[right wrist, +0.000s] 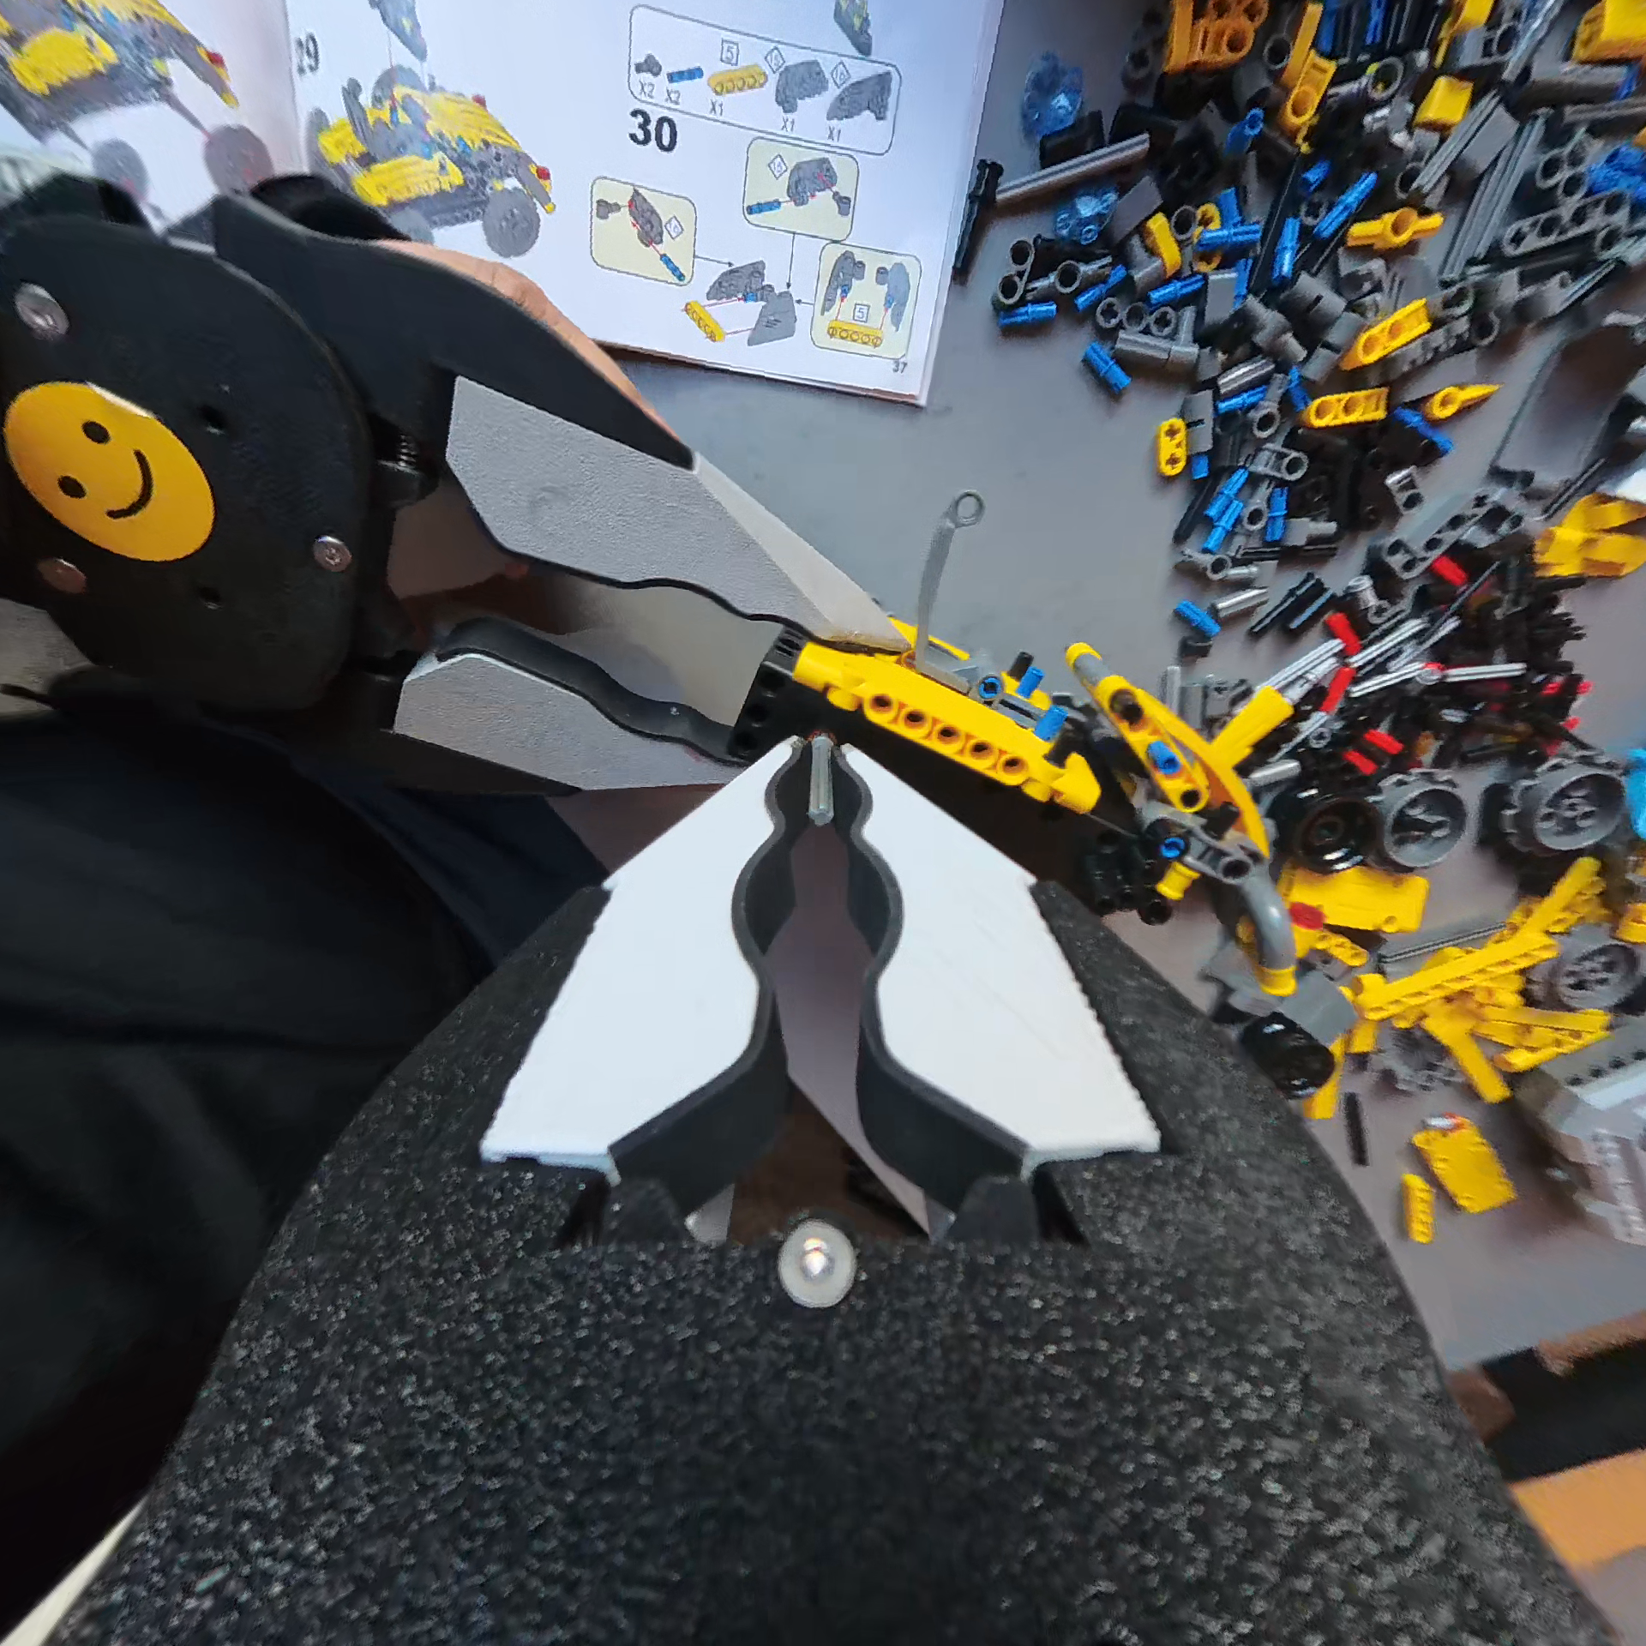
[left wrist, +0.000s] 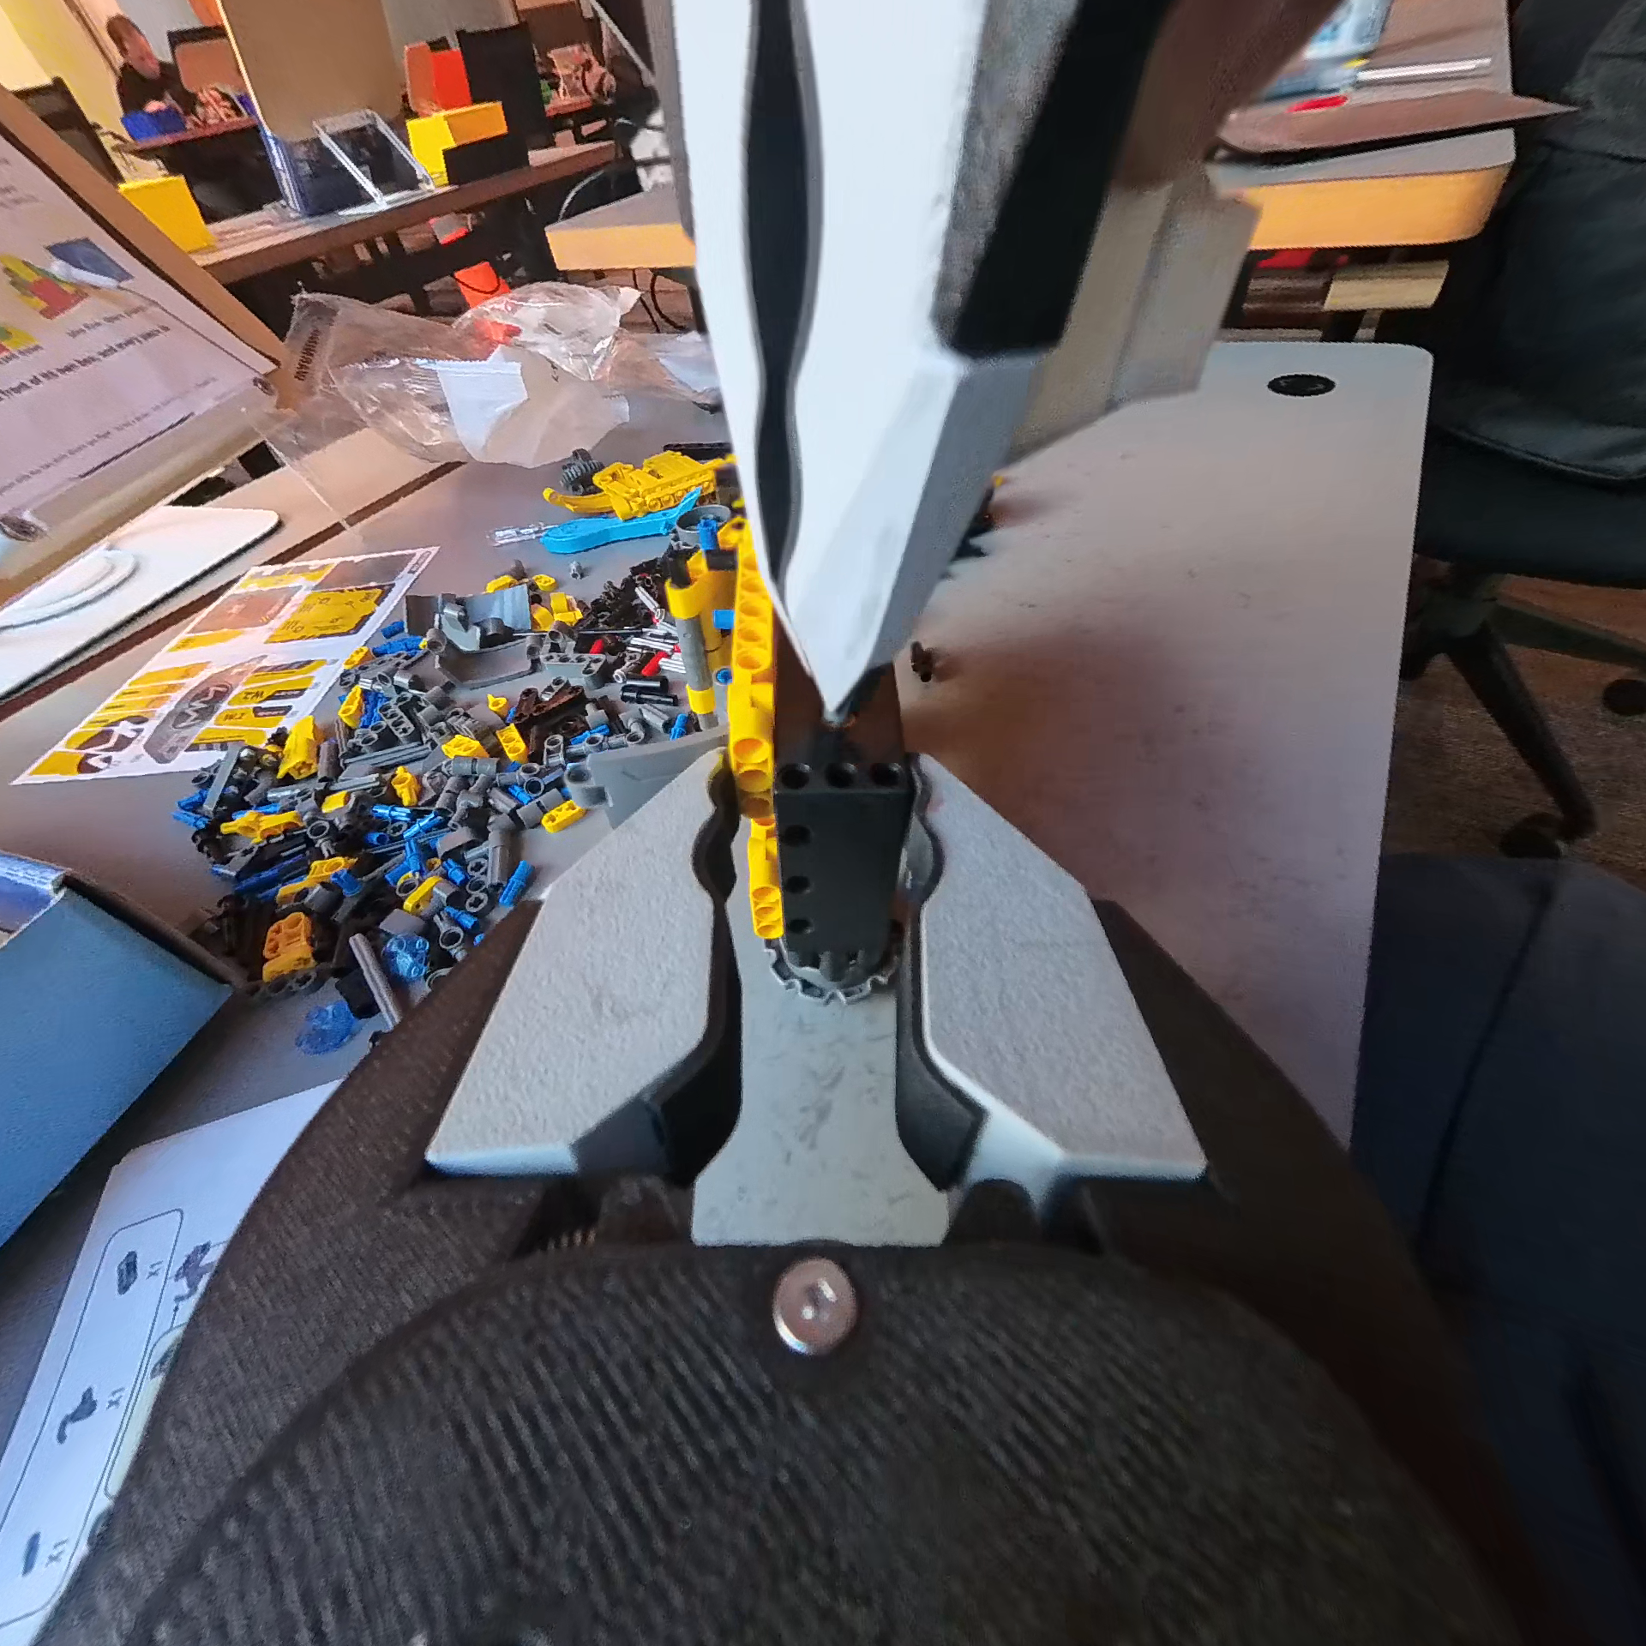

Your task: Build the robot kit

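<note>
My left gripper (left wrist: 819,802) is shut on a partly built model of black and yellow beams (left wrist: 833,855) and holds it above the grey table (left wrist: 1158,712). A grey gear (left wrist: 824,980) sits at the model's near end. My right gripper (right wrist: 818,748) is shut on a short grey axle (right wrist: 818,788), whose tip is at the model's black end (right wrist: 757,704). In the left wrist view the right gripper (left wrist: 833,704) comes down from above with its white tips on the model's top. In the right wrist view the left gripper (right wrist: 802,695), with a yellow smiley sticker, holds the model (right wrist: 944,721) from the left.
A pile of loose blue, grey, black and yellow parts (left wrist: 401,802) covers the table left of the model and also shows in the right wrist view (right wrist: 1336,356). An open instruction booklet (right wrist: 757,178), a sticker sheet (left wrist: 232,659), plastic bags (left wrist: 463,374), a blue box (left wrist: 80,1024) and wheels (right wrist: 1425,819) lie around. Left and right tips are no more than a few centimetres apart.
</note>
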{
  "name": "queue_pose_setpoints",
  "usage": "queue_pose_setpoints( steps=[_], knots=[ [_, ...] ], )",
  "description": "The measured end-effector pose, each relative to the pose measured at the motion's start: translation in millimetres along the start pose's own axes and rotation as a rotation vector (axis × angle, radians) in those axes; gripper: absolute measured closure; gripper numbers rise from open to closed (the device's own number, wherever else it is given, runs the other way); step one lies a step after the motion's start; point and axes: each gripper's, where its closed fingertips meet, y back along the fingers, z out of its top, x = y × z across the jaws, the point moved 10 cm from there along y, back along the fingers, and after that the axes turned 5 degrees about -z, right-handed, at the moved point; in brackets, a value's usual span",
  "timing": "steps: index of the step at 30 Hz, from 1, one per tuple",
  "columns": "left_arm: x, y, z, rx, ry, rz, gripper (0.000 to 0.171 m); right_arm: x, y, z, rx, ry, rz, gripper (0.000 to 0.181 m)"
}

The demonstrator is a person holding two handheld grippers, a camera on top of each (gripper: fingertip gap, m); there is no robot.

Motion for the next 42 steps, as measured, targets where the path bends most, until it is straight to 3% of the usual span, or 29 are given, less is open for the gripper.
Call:
queue_pose_setpoints(
  steps=[3, 8, 15, 21, 27, 35, 42],
  knots=[
    [0, 0, 0, -0.002, -0.003, 0.003, 0.138, 3, -5, -6, -0.041, 0.001, -0.024, 0.177],
    [4, 1, 0, -0.009, 0.037, -0.006, 0.138, -8, -6, -11, -0.12, -0.144, 0.066, 0.177],
    [1, 1, 1, -0.013, 0.005, -0.002, 0.138, -6, 24, -3, -0.24, -0.047, -0.023, 0.171],
    [-5, 2, 1, -0.028, -0.053, -0.006, 0.139, 1, 24, -30, -0.289, -0.044, 0.032, 0.157],
    [-22, -1, 2, -0.015, -0.267, 0.001, 0.138, 10, 12, -73, -0.447, -0.09, 0.03, 0.157],
    [-24, -1, 2, 0.135, -0.704, 0.105, 0.139, 14, -17, -128, -0.69, -0.256, 0.132, 0.156],
    [-38, -7, -7, 0.296, -0.911, 0.147, 0.137, 37, -53, -158, -0.732, -0.198, 0.097, 0.156]
  ],
)
